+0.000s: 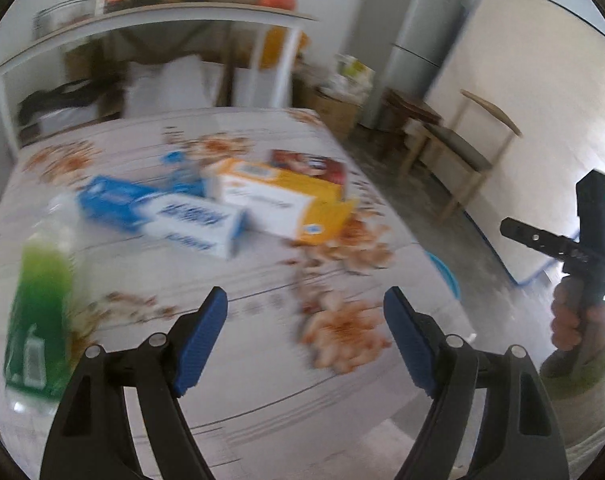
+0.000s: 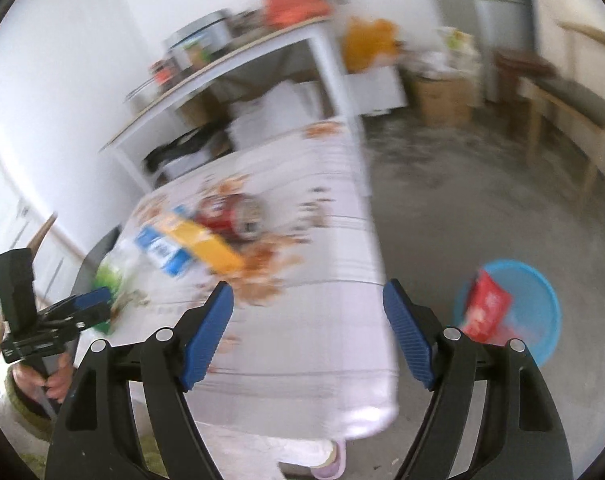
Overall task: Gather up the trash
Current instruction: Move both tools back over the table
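On the flower-patterned table point(image 1: 262, 380) lies blurred trash: a blue and white carton point(image 1: 170, 216), an orange and white carton point(image 1: 278, 200), a red packet point(image 1: 310, 164) behind it and a green bottle point(image 1: 38, 312) at the left. My left gripper point(image 1: 304, 312) hovers open over the near table, nothing between its blue pads. The right wrist view shows the same cartons point(image 2: 206, 244) and a red can point(image 2: 238, 212). My right gripper point(image 2: 306, 304) stands open above the table's near edge, empty. A blue basin point(image 2: 538, 300) on the floor holds a red wrapper point(image 2: 484, 308).
A white shelf table point(image 1: 150, 24) loaded with jars and bags stands behind. A wooden chair point(image 1: 458, 152), a fridge point(image 1: 422, 40) and a cardboard box point(image 1: 334, 108) line the right side. The grey floor point(image 2: 462, 208) stretches right of the table. A hand point(image 1: 578, 320) holds the other gripper.
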